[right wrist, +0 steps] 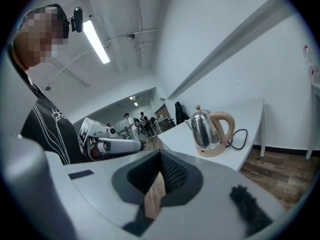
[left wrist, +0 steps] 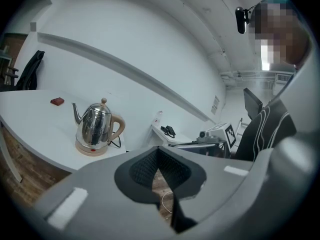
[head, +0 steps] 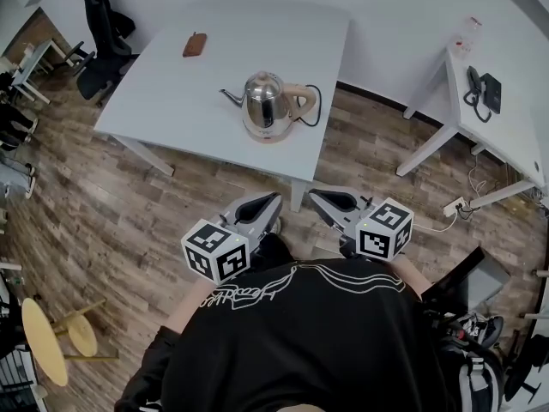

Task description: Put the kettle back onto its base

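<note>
- Both left gripper [head: 260, 206] and right gripper [head: 328, 201] had fingers clenched, empty, parked well off the counter [head: 154, 84].
- Kettle [head: 266, 99] sat upright on its base [head: 269, 136], so task looked done.

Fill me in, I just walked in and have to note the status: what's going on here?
A person stands back from the white table, holding the left gripper and right gripper close to the body, both with jaws shut and nothing between them. The steel kettle sits upright on its base near the table's front edge, with a cord trailing behind it. Neither gripper is near the kettle, which already looks in place. A small brown item lies further back.
</note>
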Demonstrator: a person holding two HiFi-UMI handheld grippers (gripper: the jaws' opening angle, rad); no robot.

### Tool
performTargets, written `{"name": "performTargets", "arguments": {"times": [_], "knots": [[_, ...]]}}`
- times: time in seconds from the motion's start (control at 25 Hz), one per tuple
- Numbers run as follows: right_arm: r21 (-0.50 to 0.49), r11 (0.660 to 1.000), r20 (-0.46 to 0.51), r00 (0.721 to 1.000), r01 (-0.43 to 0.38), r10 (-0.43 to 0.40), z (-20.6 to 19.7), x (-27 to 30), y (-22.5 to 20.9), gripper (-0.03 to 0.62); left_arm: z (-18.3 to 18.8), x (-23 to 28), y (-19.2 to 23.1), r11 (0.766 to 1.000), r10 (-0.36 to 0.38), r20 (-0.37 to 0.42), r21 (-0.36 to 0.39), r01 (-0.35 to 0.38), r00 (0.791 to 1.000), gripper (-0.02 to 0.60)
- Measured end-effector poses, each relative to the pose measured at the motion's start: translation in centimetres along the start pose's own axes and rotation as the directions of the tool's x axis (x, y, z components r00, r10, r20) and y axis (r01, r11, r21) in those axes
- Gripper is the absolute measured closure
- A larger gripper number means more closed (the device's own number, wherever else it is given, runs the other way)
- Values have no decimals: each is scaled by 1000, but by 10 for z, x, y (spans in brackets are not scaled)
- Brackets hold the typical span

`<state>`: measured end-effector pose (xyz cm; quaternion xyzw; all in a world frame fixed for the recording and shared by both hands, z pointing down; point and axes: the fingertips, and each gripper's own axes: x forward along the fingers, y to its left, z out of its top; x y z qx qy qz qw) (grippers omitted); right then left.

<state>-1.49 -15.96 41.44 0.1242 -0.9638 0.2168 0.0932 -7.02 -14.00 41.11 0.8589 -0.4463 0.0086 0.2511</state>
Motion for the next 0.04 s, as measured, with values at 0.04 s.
{"name": "performTargets", "arguments": {"times": [0.04], "knots": [[0, 1000, 2, 1000, 0, 0, 0, -2, 0, 589, -1, 0, -1, 1000, -1, 0, -6, 1, 1000, 575]]}}
